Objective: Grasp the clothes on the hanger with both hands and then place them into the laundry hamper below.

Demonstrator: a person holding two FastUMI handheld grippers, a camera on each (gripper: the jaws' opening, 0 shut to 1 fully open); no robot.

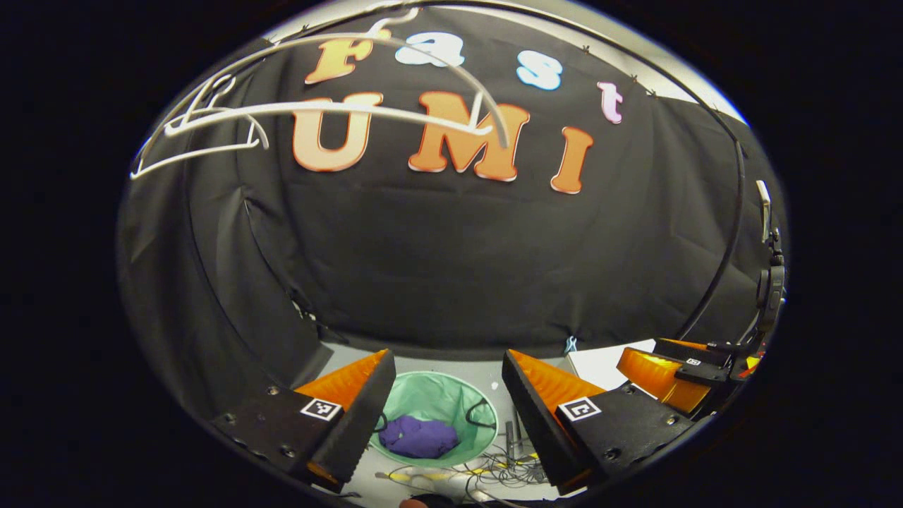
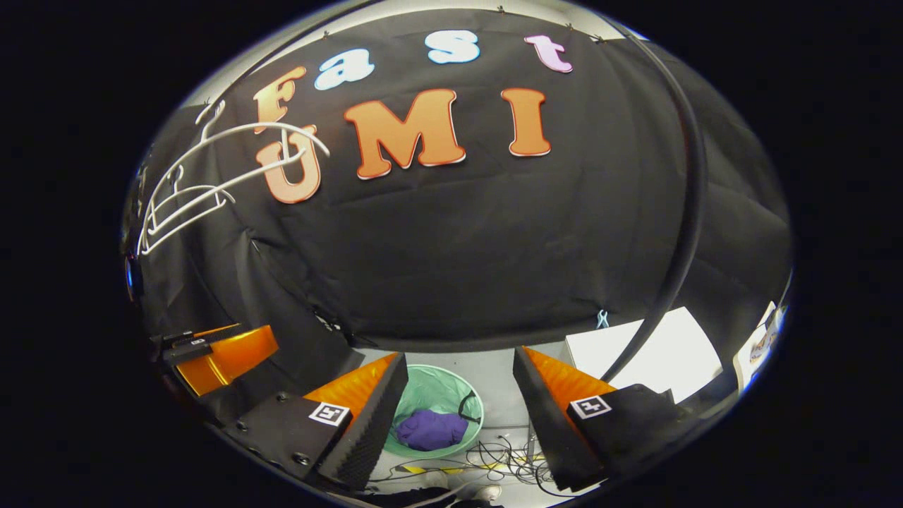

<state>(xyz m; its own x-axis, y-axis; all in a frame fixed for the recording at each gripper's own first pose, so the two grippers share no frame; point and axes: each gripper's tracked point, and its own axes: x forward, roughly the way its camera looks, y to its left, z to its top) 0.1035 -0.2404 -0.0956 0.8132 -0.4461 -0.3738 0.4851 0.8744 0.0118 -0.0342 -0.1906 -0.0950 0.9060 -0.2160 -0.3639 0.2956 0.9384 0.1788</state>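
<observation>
Left gripper view: left gripper (image 1: 446, 406) fingers spread wide, nothing between them. Straight below sits the round pale-green mesh laundry hamper (image 1: 432, 384) on the grey floor (image 1: 451, 367), and the crumpled purple garment (image 1: 417, 436) lies inside it. Up top left hang bare white plastic hangers (image 1: 211, 134) on a thin pale rail, no clothes on them. At the right edge, the other gripper's orange body shows; can't tell its jaw gap from here.

Right gripper view: right gripper (image 2: 460, 409) also gaping wide, holding nothing. Same hamper (image 2: 441, 388) under it with the purple garment (image 2: 432, 429) bunched at the bottom. White hangers (image 2: 183, 197) empty at upper left. A tangle of thin cables (image 2: 494, 455) lies on the floor (image 2: 497, 370) just beside the hamper, and a flat white board (image 2: 670, 360) off to the right.

Progress, judged: garment is off the hanger and in the hamper, both claws are free, so the task looks essentially done. Nothing visible left to move.
</observation>
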